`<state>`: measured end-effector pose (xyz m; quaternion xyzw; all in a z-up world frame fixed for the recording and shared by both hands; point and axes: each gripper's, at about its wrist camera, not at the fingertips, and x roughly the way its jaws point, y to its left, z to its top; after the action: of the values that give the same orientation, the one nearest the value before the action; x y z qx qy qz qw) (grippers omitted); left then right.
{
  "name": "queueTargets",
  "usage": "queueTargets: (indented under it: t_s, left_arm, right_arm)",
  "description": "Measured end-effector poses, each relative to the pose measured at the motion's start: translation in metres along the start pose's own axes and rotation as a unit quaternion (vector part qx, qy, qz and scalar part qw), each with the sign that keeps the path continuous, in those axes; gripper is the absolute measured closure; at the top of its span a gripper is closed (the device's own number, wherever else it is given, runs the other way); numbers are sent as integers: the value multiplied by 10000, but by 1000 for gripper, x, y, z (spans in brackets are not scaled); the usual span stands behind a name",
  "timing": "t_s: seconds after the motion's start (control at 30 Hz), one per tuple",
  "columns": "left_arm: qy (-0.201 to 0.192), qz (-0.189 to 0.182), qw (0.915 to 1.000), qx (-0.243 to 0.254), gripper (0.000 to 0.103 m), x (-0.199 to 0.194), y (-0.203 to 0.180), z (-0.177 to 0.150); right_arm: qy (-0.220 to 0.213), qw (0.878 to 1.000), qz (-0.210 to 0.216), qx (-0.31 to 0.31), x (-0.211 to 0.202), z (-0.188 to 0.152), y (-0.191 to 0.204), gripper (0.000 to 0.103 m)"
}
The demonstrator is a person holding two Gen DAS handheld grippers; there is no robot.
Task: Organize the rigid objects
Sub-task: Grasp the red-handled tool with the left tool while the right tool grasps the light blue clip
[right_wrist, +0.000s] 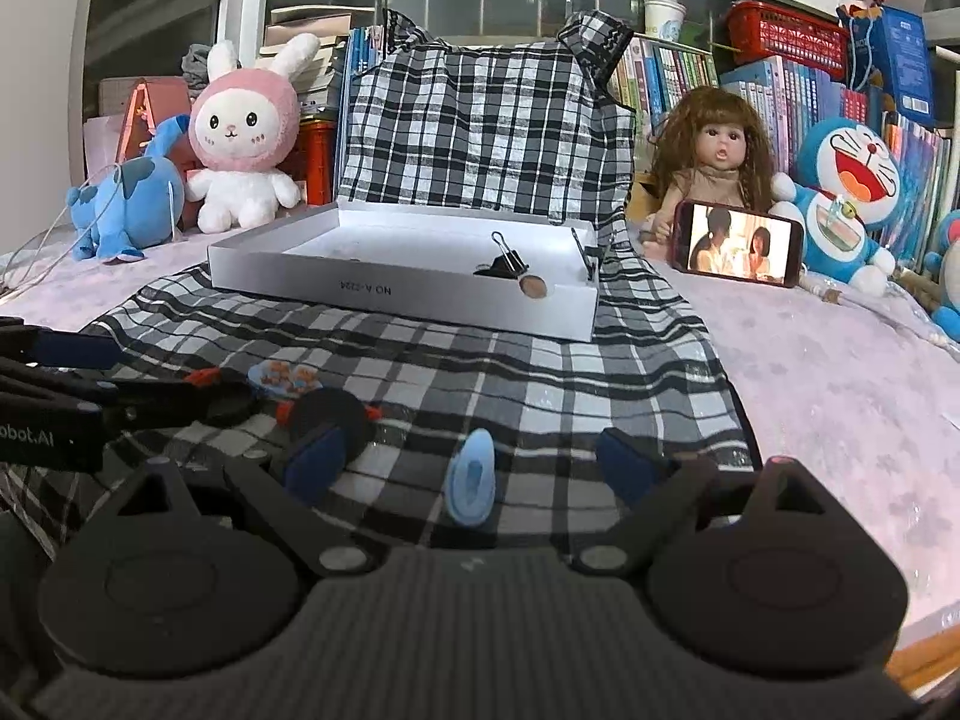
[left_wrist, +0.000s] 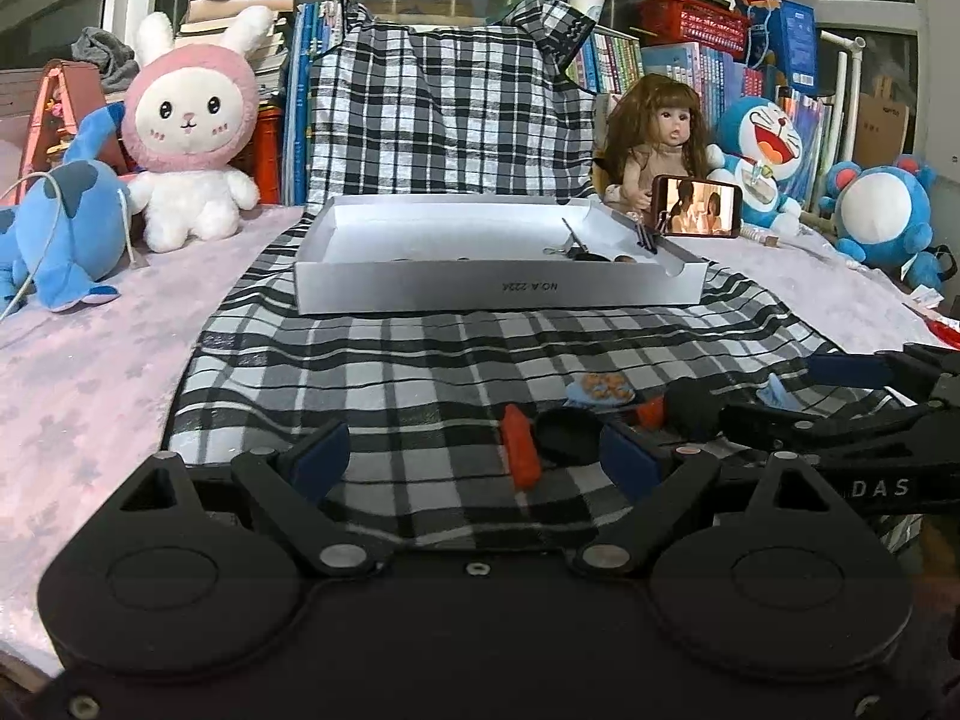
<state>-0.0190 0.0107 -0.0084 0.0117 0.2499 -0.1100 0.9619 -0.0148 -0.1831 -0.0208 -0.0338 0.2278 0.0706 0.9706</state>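
Observation:
A white shallow box (left_wrist: 498, 294) (right_wrist: 396, 294) lies on the checked cloth and holds black binder clips (right_wrist: 507, 261) and a brown coin (right_wrist: 533, 287). On the cloth in front lie an orange piece (left_wrist: 521, 447), a black round lid (left_wrist: 567, 435), a second black disc (right_wrist: 330, 414), a small blue picture plate (left_wrist: 600, 389) (right_wrist: 285, 378) and a light blue oval piece (right_wrist: 474, 480). My left gripper (left_wrist: 474, 459) is open low over the cloth, with the orange piece and lid between its fingers. My right gripper (right_wrist: 474, 462) is open with the light blue piece between its fingers.
A pink-hooded rabbit plush (left_wrist: 192, 132), a blue plush (left_wrist: 60, 228), a doll (left_wrist: 654, 138) with a lit phone (left_wrist: 699, 206) and a Doraemon plush (left_wrist: 762, 150) stand behind the box. Books line the back wall. Pink bedding flanks the cloth.

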Motion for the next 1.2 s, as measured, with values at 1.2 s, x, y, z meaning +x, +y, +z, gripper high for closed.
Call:
queueTargets:
  t_s: [1.2]
  left_arm:
    - [200, 1159, 9926, -292, 13, 14, 27, 4]
  right_arm:
    - [268, 9978, -602, 111, -13, -2, -34, 9]
